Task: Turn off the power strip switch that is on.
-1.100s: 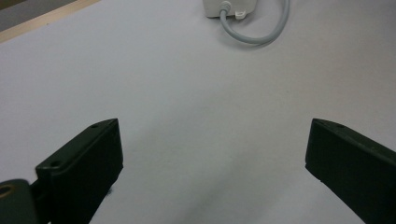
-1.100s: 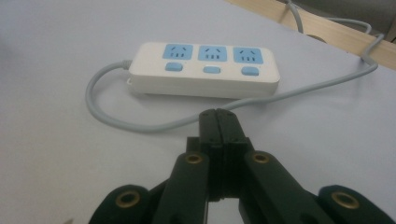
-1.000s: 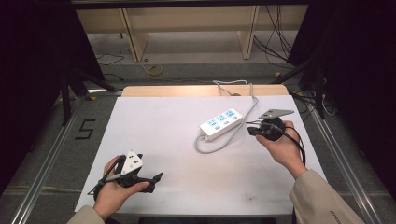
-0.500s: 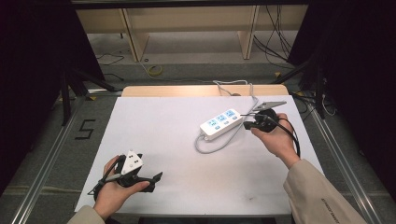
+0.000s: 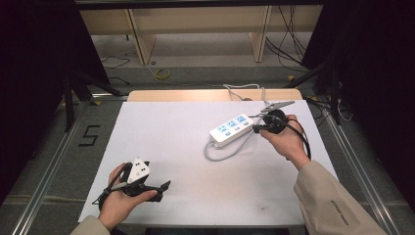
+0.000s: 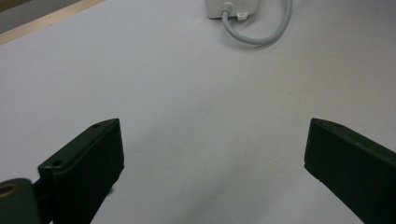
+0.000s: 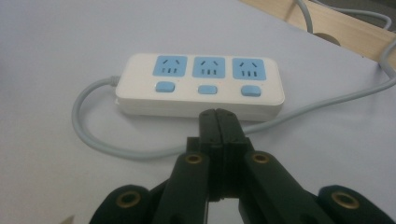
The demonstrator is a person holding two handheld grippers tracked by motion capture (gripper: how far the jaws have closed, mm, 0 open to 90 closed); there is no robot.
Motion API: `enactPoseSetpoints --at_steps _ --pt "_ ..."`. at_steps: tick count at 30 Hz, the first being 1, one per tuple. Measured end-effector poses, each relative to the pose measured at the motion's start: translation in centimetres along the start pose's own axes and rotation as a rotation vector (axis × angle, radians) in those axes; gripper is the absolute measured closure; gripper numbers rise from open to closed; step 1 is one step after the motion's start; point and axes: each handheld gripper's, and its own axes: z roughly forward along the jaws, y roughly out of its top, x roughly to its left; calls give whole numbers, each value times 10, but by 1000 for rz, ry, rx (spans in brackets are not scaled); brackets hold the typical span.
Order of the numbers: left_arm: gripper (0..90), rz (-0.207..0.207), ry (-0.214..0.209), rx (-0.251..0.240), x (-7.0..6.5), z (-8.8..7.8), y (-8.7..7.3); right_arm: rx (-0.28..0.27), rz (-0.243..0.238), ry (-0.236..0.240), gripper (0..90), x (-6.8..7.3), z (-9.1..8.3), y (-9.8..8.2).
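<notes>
Lying on the white table cover point(image 5: 195, 147), a white power strip point(image 5: 231, 129) with three blue sockets and three blue switches sits right of centre, toward the far side, its grey cable point(image 5: 220, 155) looping beside it. The right gripper point(image 5: 256, 129) hovers just beside the strip's long edge, jaws pressed together on nothing. The left gripper point(image 5: 164, 188) rests low at the near left, well apart from the strip, jaws spread wide and empty.
</notes>
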Motion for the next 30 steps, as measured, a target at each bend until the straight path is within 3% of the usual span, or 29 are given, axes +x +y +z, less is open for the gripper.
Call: enactPoseSetpoints --at_steps 30 --pt "42 4 0 -3 -2 1 1 39 -18 -9 900 3 15 19"
